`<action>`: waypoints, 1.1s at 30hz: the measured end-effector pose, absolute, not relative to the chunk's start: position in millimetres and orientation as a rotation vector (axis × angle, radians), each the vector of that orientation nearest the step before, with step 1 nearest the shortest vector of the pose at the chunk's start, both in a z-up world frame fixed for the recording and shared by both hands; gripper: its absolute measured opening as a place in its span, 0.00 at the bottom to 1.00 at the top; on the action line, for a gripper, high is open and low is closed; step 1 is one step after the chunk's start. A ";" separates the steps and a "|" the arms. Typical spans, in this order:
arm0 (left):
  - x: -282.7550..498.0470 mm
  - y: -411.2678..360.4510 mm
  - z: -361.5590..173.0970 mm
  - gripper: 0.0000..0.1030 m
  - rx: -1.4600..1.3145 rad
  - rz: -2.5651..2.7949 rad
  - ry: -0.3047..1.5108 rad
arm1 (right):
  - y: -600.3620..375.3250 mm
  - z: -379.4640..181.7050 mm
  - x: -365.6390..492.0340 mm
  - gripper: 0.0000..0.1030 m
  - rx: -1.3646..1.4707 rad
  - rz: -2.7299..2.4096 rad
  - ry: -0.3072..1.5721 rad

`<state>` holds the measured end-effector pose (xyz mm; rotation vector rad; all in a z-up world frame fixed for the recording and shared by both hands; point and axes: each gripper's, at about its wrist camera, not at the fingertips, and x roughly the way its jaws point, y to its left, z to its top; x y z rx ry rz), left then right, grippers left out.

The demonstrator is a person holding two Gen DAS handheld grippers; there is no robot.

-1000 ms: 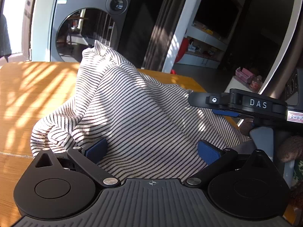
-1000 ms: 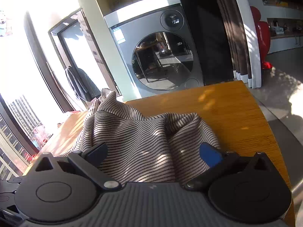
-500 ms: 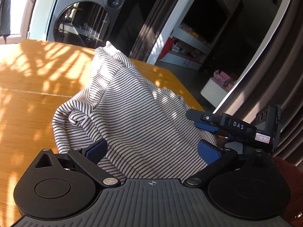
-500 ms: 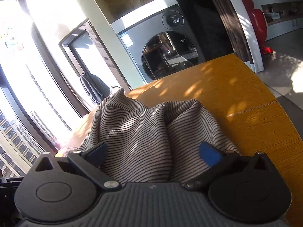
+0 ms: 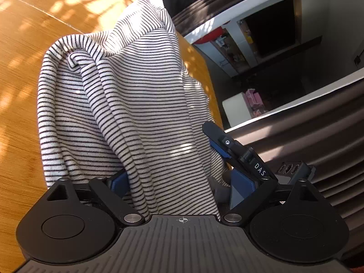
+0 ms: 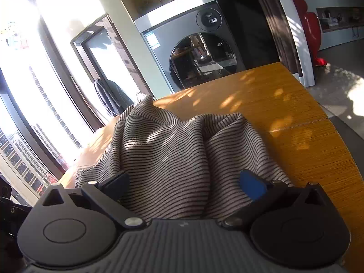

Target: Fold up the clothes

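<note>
Striped garment (image 5: 141, 95), one piece, white with thin dark stripes, bunched and draped on one wooden table (image 5: 20, 86), near edge pulled up toward both cameras. Two grippers in play. Left gripper (image 5: 179, 184): fingers spread wide, cloth runs down between the two blue pads (image 5: 241, 182) into the throat; whether it is actually pinched there, cannot tell. Right gripper (image 6: 188, 182): fingers also apart, fabric fills the gap between one dark pad and one blue pad; grip on it cannot be told either. Right gripper also shows in the left wrist view (image 5: 236, 152), just beside the cloth's right edge, "DAS" printed on it. One washing machine (image 6: 195, 52) with round door behind the table in the right view; one dark garment hanging (image 6: 111, 97) by the window. One pink item (image 5: 254, 102) on the floor in the left view.

Versus a second ago: left camera has rolled and tipped, washer gone from its view, table now upper left, room at right. Cloth looks more gathered into vertical folds, one thick rolled ridge at left. Right view barely changed; finger spacing same on both.
</note>
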<state>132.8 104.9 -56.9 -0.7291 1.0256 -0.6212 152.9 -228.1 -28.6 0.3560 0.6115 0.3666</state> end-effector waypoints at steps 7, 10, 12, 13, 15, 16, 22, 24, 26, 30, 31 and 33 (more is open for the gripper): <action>128.4 96.4 -63.0 0.61 -0.724 -0.660 1.014 | -229.2 -20.4 135.7 1.00 0.306 0.327 0.688; 126.4 77.1 -52.4 0.37 -0.586 -0.633 0.965 | -222.7 -5.4 153.1 1.00 0.202 0.347 0.790; 122.0 70.5 -47.8 0.14 -0.502 -0.604 0.916 | -228.6 10.6 153.8 1.00 0.228 0.335 0.667; 121.7 72.3 -40.9 0.13 -0.490 -0.595 0.878 | -231.7 18.2 154.1 1.00 0.247 0.322 0.596; 123.6 82.4 -21.3 0.11 -0.504 -0.585 0.786 | -239.1 24.8 159.0 1.00 0.326 0.300 0.478; 124.6 87.5 -11.4 0.10 -0.511 -0.580 0.741 | -241.9 21.9 165.6 1.00 0.375 0.282 0.452; 139.2 147.5 52.2 0.10 -0.612 -0.386 0.415 | -245.9 -23.3 193.1 1.00 0.364 0.238 0.615; 148.5 178.0 64.4 0.10 -0.613 -0.242 0.375 | -250.4 -22.3 189.3 1.00 0.388 0.248 0.620; 154.9 187.7 63.2 0.10 -0.610 -0.222 0.441 | -251.6 -26.4 189.2 1.00 0.398 0.255 0.628; 155.2 199.3 46.0 0.20 -0.619 -0.105 0.542 | -248.0 -26.1 191.3 1.00 0.378 0.247 0.641; 157.2 208.1 39.2 0.22 -0.636 -0.063 0.572 | -246.3 -25.7 191.8 1.00 0.366 0.245 0.647; 166.6 233.8 18.1 0.24 -0.668 0.008 0.643 | -242.5 -24.2 194.6 1.00 0.332 0.246 0.671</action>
